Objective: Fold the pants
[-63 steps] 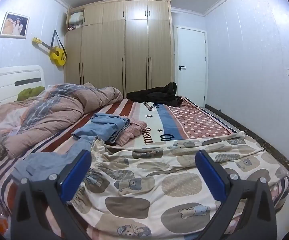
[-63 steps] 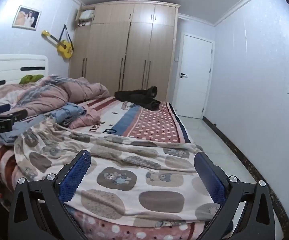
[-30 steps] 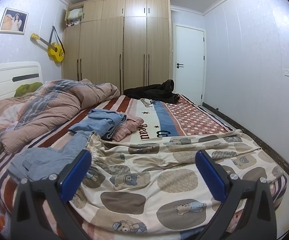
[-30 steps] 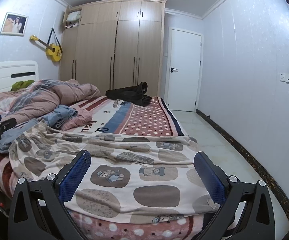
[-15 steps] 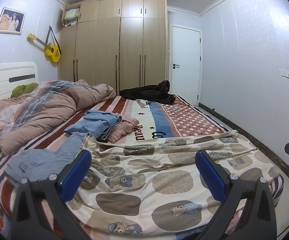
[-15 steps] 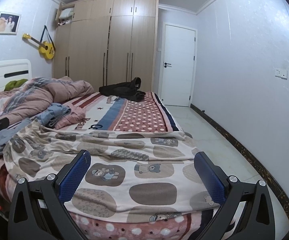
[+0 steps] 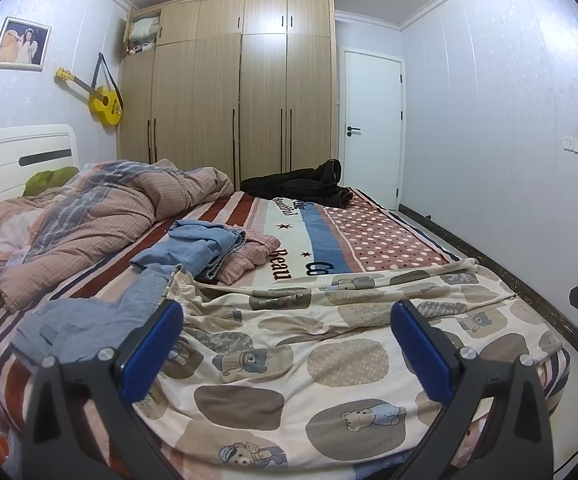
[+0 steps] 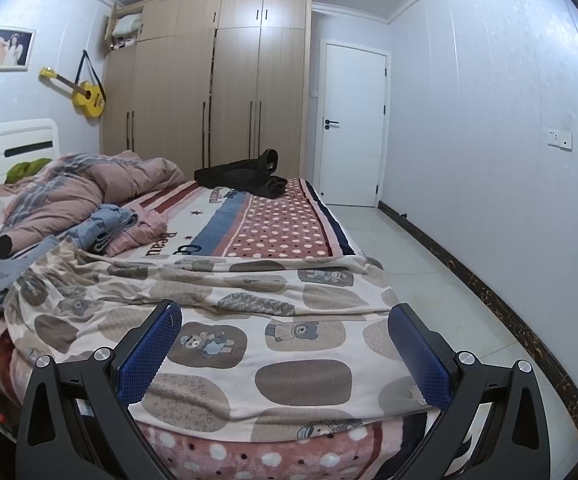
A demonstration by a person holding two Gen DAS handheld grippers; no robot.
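Note:
Cream pants [image 7: 309, 344] printed with bears and brown ovals lie spread across the near end of the bed, waistband at the left, legs toward the right edge; the right wrist view shows the same pants [image 8: 257, 320]. My left gripper [image 7: 287, 344] hovers open above them, holding nothing. My right gripper [image 8: 283, 344] is open too, over the leg end near the bed's corner. Each gripper's tip shows at the edge of the other's view.
A blue garment [image 7: 89, 320] lies at the pants' left, with a folded blue and pink pile [image 7: 217, 248] behind. A rumpled duvet [image 7: 101, 216] fills the left, a black jacket [image 7: 301, 186] the far end. Tiled floor [image 8: 429, 280] runs along the right.
Both grippers have pulled back and risen from the bed, so more of the pants and the bed's near edge shows. The pants lie as before.

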